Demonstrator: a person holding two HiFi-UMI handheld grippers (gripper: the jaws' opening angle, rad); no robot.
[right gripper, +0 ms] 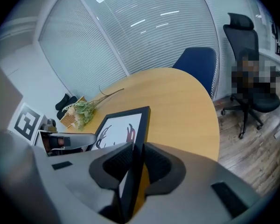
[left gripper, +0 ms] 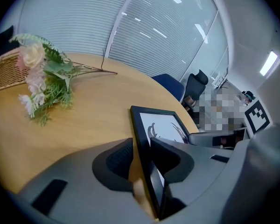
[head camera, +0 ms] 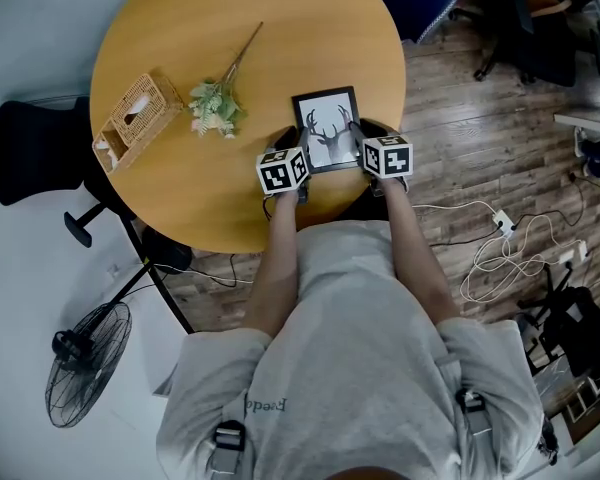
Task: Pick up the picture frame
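A black picture frame (head camera: 327, 128) with a deer-antler print lies near the front edge of the round wooden table (head camera: 180, 28). My left gripper (head camera: 304, 155) straddles its near left corner. In the left gripper view the frame (left gripper: 161, 125) runs aslant between the jaws of my left gripper (left gripper: 142, 153); the right pad lies against it, and a sliver of table shows between it and the left pad. My right gripper (head camera: 361, 136) is at the near right corner. In the right gripper view both pads of my right gripper (right gripper: 137, 157) press the frame's edge (right gripper: 116, 127).
A bunch of artificial flowers (head camera: 217, 106) and a wicker tissue box (head camera: 135, 116) lie on the table's left half. A blue chair (right gripper: 196, 64) stands behind the table and a black office chair (right gripper: 245, 55) to its right. A fan (head camera: 85, 363) and cables (head camera: 500, 248) are on the floor.
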